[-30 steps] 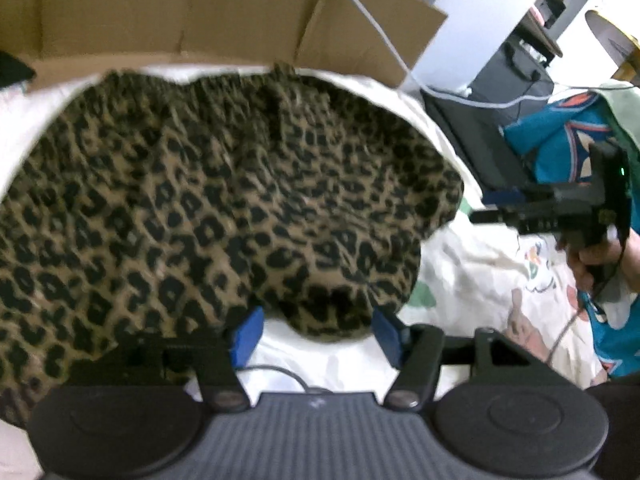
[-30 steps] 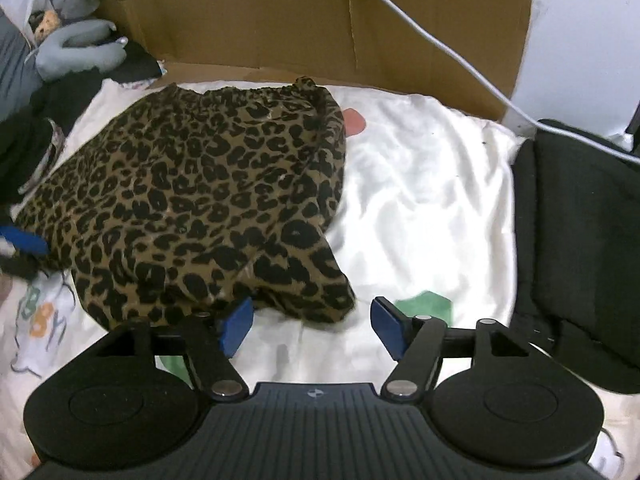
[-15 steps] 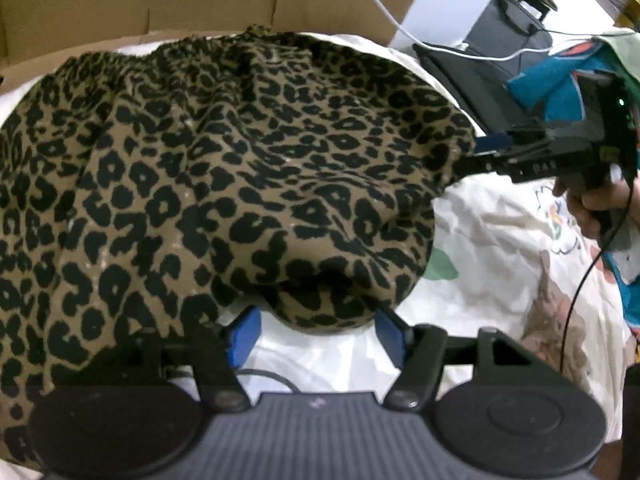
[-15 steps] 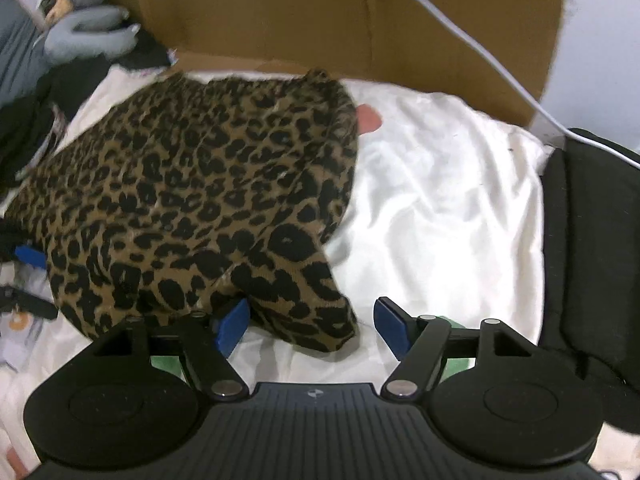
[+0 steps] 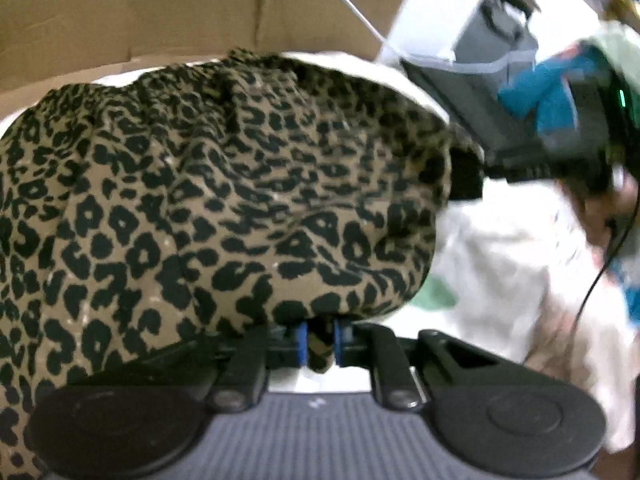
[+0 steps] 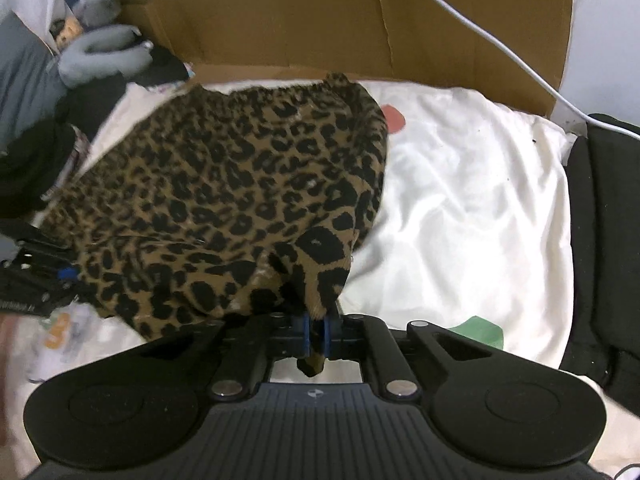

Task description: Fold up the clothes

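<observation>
Two grippers each pinch the near hem of one brown-and-black leopard-print fabric garment (image 6: 240, 200), which lies spread on a white printed bed sheet (image 6: 472, 200) in front of a brown cardboard sheet (image 6: 360, 20) standing at the far side. The left gripper (image 5: 320, 344) has its blue-padded jaws drawn narrow on a tuck of the cloth at the near left corner, and the right gripper (image 6: 316, 334) has its jaws drawn narrow on the near right corner, with a small tab of fabric poking out behind the pads. The near edge bulges up off the sheet in both views, while the far edge, gathered like a waistband, rests on the sheet close to the cardboard. My judgement is that the near half is being carried toward the far edge for a fold, though the pictures do not settle how many folds the garment already holds. The risks come from the grips being so shallow: the thin, slippery-looking cloth could slide out of either pinch if the hands pull apart or one leads the other, which would skew the fold. Carrying too far could push the garment against the cardboard, and the white cable (image 6: 500, 44) hanging across it could snag.
</observation>
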`<state>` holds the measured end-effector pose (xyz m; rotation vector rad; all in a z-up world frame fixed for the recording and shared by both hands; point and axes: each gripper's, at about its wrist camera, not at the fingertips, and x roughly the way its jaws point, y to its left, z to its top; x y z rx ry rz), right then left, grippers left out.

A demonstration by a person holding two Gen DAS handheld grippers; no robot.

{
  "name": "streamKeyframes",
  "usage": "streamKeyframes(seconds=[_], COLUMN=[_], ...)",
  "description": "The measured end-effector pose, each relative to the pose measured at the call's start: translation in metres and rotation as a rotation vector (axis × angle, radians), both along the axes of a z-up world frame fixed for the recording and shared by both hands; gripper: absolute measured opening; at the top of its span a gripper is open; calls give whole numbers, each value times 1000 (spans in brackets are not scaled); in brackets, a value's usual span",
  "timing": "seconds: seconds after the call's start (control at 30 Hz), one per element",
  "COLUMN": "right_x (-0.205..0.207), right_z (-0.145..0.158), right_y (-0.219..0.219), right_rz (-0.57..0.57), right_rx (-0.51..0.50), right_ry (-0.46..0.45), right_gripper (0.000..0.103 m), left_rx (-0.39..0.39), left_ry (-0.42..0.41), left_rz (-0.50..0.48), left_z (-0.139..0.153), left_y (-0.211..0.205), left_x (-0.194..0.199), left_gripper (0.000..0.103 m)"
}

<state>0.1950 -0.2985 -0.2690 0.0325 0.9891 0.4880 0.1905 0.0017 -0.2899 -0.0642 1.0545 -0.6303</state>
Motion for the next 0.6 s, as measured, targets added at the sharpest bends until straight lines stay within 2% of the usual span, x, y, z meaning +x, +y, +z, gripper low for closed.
streamKeyframes(seconds=[0.37, 0.6], right_x=[1, 2], right_z=[50, 49], right_y=[-26, -41], right_rz=[-69, -132], right_rx=[171, 156], right_ry=[28, 39], right_gripper=[4, 4], left_rx=[-207, -277], left_ry=[143, 209], left_rz=[91, 90], left_z=[39, 46], left_y=[41, 60], left_x=[7, 3], left_gripper=[9, 10])
